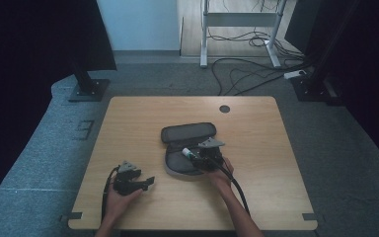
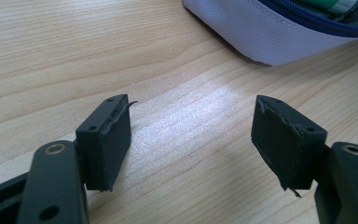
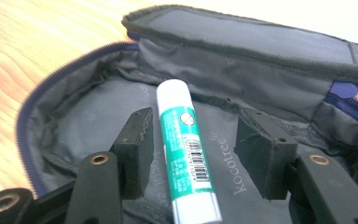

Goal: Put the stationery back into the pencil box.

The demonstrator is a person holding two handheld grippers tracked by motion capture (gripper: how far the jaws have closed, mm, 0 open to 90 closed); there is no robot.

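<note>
On the wooden counter (image 1: 143, 118), near its middle: one soft zip pouch (image 1: 187, 132), lying open, lid flap folded back toward the far edge, grey lining exposed. Blue zipper runs along the rim in the right gripper view. Lining bears the printed word "kocotree".

Inside the pouch, on the lining: one glue stick (image 3: 186, 154), white cap and base, green label with a barcode, lying flat and lengthwise between the two pads of the right gripper (image 3: 193, 154).

Right gripper, high view (image 1: 205, 154): held over the open half of the pouch, hand behind it on the near side, cable trailing back along the forearm. Jaws parted; a visible gap on each side of the glue stick, neither pad pressing on it. The stick rests on the fabric, not lifted.

Left gripper (image 1: 145, 182): held low over bare counter, left of the pouch and nearer the person, well apart from the right gripper. Jaws wide open with nothing between them; bare wood grain shows through the gap in the left gripper view (image 2: 193, 140). Pad facings are frayed at the edges.

From the left gripper view, the outer wall of the pouch (image 2: 261, 37) appears pale, sitting at the upper right, blue zipper along its top.

Counter, further item: one round dark grommet (image 1: 224, 108) near the far edge.
</note>
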